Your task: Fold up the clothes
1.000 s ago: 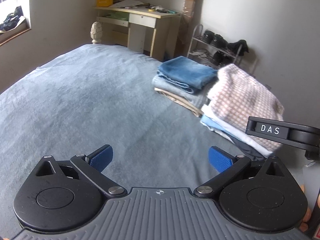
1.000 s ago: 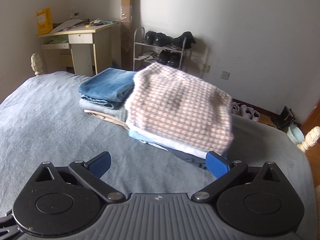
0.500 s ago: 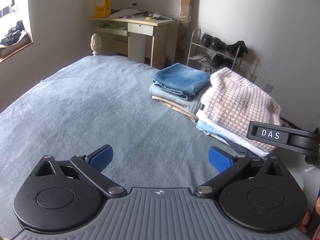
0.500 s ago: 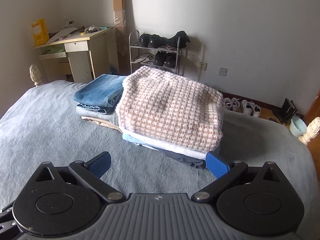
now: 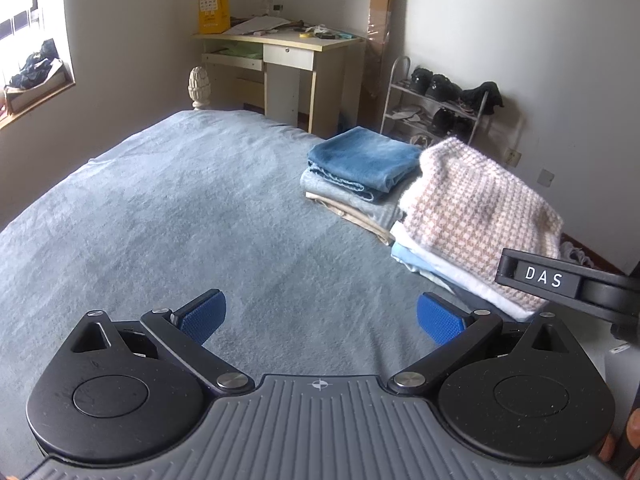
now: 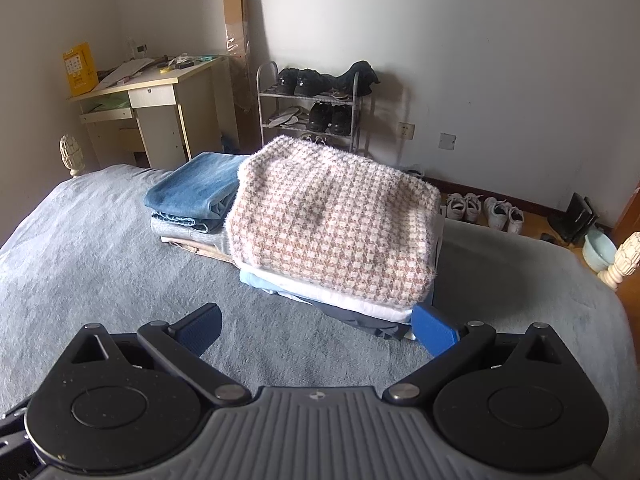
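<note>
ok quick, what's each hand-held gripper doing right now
Left hand-held gripper: open, holding nothing, above the bedspread.
Right hand-held gripper: open, holding nothing.

A cluttered desk (image 6: 160,80) stands in the corner beside a shoe rack (image 6: 316,108). White sneakers (image 6: 484,208) sit along the wall, near what looks like a pale bowl (image 6: 598,246).

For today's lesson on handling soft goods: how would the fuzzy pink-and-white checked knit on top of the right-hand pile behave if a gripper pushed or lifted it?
The fuzzy pink-and-white checked knit already overhangs and droops, so it would probably flop when lifted. It looks thick, so likely fairly light for its bulk. A push might slide it off the white folded garment beneath.
</note>
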The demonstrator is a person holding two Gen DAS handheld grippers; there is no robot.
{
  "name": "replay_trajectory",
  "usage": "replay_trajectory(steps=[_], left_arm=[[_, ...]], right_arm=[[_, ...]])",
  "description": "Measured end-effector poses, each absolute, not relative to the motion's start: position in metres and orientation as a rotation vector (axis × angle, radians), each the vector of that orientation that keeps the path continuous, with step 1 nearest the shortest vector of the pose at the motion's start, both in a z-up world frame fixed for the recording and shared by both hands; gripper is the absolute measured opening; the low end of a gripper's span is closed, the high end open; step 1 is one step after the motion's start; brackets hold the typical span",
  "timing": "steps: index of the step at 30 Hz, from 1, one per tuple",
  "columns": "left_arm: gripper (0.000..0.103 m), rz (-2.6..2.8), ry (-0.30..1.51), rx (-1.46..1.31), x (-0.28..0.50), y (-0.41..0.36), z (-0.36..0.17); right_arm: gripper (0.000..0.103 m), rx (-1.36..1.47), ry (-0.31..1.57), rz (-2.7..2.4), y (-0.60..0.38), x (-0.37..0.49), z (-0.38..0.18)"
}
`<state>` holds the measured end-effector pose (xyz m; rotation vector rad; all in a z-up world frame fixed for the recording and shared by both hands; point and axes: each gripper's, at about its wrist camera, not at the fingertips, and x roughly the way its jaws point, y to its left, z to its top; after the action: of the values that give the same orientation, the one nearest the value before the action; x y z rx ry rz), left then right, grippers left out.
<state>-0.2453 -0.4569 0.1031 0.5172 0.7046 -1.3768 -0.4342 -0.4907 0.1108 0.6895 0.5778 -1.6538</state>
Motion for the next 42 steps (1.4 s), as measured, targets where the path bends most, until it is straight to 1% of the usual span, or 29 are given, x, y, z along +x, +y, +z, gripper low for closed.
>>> replay_trajectory(steps=[20, 42], left_arm=[[0.102, -1.353, 0.698, 0.510, -0.260, -0.460, 0.108], [0.102, -1.352, 0.724, 0.485, -0.255, -0.457, 0.107]], right_arm=[[0.103, 0.684, 0.595, -1.638, -0.497, -0.442, 0.110], [0.103, 0.674, 0.614, -1.627, -0.493, -0.437, 0.108]])
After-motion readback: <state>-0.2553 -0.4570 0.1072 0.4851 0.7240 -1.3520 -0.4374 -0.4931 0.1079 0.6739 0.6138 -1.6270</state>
